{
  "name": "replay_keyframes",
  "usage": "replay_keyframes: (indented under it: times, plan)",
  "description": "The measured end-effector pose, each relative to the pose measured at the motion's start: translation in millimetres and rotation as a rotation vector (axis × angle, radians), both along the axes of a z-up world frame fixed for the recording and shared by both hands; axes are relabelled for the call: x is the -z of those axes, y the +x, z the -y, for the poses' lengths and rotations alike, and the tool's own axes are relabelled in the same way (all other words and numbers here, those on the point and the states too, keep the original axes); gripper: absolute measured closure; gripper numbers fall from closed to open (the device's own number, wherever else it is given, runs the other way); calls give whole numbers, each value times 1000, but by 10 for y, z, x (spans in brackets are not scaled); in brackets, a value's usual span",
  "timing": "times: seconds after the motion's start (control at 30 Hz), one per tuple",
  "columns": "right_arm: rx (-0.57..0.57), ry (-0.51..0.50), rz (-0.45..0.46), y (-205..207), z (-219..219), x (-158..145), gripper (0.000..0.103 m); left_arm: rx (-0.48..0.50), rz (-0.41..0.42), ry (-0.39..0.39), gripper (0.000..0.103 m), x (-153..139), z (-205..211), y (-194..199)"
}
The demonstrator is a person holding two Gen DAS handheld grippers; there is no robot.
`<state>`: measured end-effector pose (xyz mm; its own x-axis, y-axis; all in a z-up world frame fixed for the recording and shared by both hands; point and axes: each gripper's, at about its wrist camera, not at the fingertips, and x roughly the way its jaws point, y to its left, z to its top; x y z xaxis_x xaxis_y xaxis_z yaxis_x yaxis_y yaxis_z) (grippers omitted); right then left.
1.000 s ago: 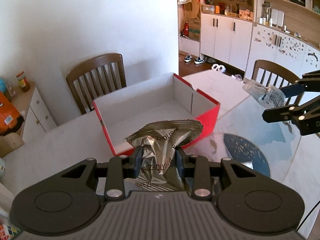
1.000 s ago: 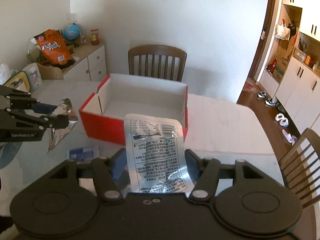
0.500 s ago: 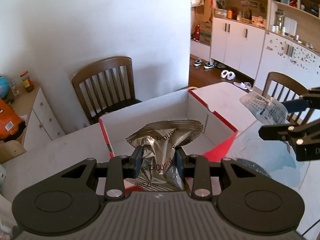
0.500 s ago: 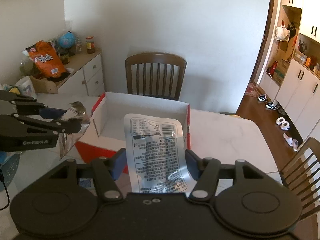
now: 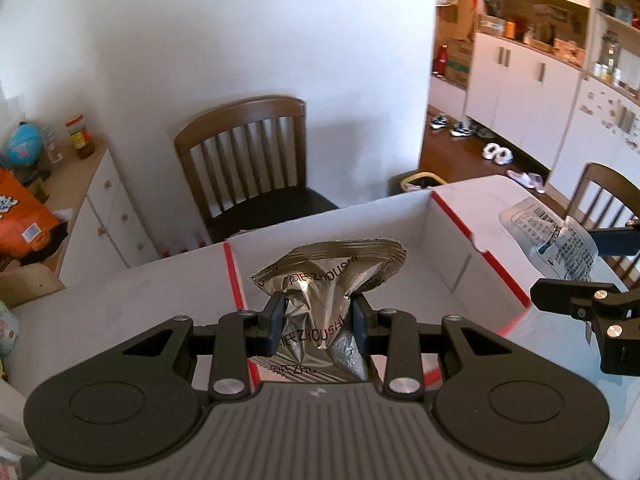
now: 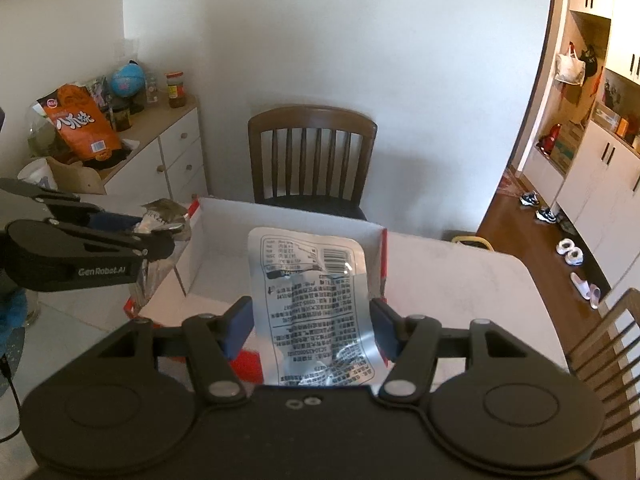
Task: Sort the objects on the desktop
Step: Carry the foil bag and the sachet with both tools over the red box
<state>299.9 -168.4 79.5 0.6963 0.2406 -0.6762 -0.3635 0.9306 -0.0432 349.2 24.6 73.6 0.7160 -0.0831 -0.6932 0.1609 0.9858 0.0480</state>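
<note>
white table (image 6: 460, 276) holds my red box (image 5: 496, 268). both grippers came nearer it just now. left gripper (image 5: 318, 320) squeezes the crinkly silver bag (image 5: 328, 276); right gripper (image 6: 312, 330) seems to grip the flat pouch (image 6: 312, 292). both hang over the box, so i can drop soon.

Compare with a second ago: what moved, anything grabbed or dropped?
Both grippers carried their packets forward over the red box. The left gripper now holds the crumpled foil bag above the box's left wall; the right gripper has the flat silver pouch over its near right corner. Nothing was picked up or released. Unchanged: both grips, the empty box on the table, and the chair behind it.
</note>
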Motion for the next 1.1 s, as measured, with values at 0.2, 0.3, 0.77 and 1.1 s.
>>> replay_keyframes:
  times: [0.2, 0.3, 0.77, 1.1]
  plan:
    - [-13, 30, -11, 268, -27, 42, 41, -46, 7, 12, 71, 51, 27, 206]
    - [-10, 28, -18, 394, -56, 120, 41, -69, -8, 9, 71, 128, 35, 321]
    - [11, 28, -72, 822, -156, 636, 41, -93, -72, 51, 71, 600, 114, 690]
    - [6, -35, -127, 942, -284, 995, 41, -39, -152, 76, 71, 928, 203, 882]
